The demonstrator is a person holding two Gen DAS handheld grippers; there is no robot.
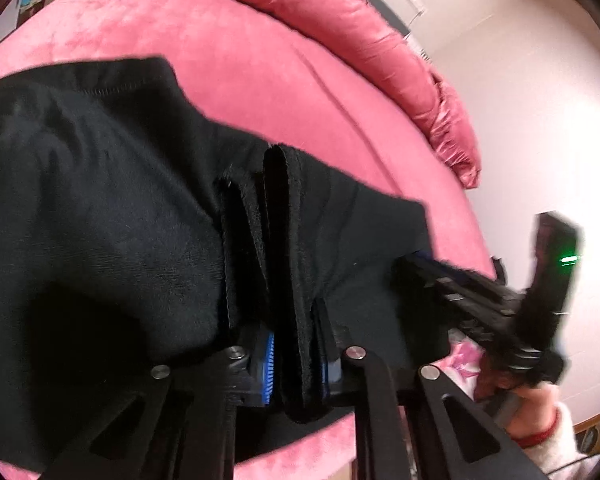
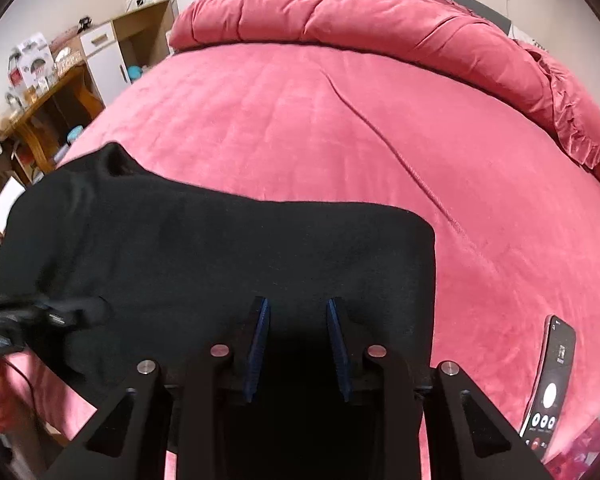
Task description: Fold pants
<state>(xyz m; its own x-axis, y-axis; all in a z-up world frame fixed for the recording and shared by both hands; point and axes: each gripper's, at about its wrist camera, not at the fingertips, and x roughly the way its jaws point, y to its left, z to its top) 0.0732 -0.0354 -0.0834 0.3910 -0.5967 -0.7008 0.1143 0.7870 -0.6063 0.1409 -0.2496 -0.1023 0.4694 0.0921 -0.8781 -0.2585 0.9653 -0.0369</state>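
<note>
We see the black pants (image 2: 220, 248) at the near edge of the pink bed (image 2: 300, 128), our left gripper (image 1: 296, 360) pinching a fold, our right gripper (image 2: 298, 344) wide apart, phone (image 2: 550, 384) beside them.

Black pants (image 2: 204, 256) on plain pink bedspread (image 2: 308, 128)
</note>
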